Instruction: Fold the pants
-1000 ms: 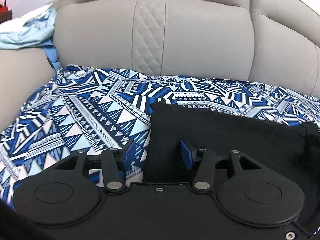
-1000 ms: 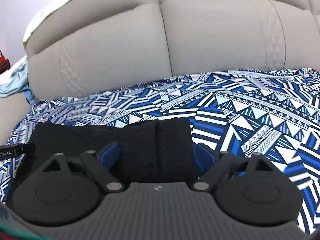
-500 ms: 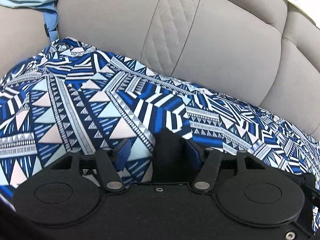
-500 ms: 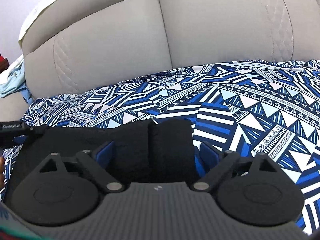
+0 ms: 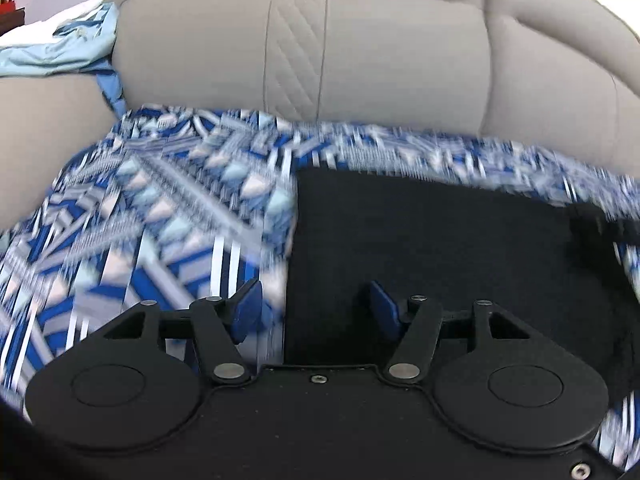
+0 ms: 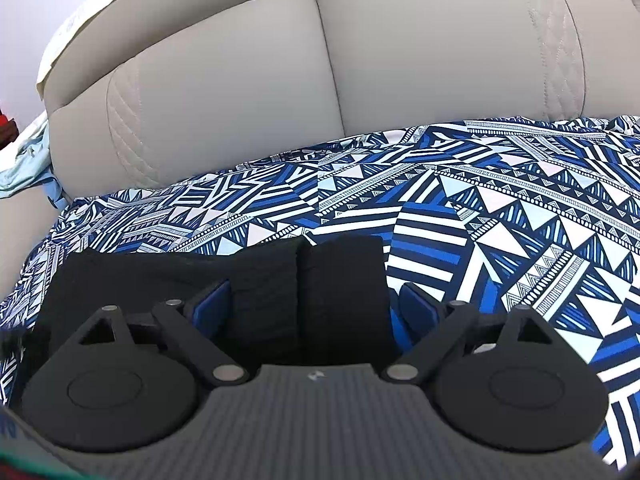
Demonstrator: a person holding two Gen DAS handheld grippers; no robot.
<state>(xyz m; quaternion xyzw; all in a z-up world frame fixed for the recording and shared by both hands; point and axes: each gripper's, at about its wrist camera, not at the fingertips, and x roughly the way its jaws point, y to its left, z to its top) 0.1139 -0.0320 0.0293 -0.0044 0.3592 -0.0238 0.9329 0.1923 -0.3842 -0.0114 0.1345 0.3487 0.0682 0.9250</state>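
The black pants [image 5: 432, 232] lie folded flat on a blue-and-white patterned sheet [image 5: 160, 208] over the sofa seat. In the left wrist view my left gripper [image 5: 316, 308] is open over the pants' left edge, holding nothing. In the right wrist view the pants [image 6: 280, 280] show two leg ends side by side at their right end. My right gripper [image 6: 316, 304] is open, its blue fingertips [image 6: 212, 308] standing either side of those leg ends. The view is too low to tell whether the fingers touch the cloth.
The grey sofa backrest [image 5: 360, 52] rises right behind the sheet, and also shows in the right wrist view [image 6: 280, 80]. A light blue garment [image 5: 60, 52] lies over the left armrest. The patterned sheet [image 6: 520, 220] stretches on to the right of the pants.
My left gripper dipped and tilted toward the pants' left edge half a second ago, then swung back to a level view; the frame is motion-blurred. The right gripper barely moved.
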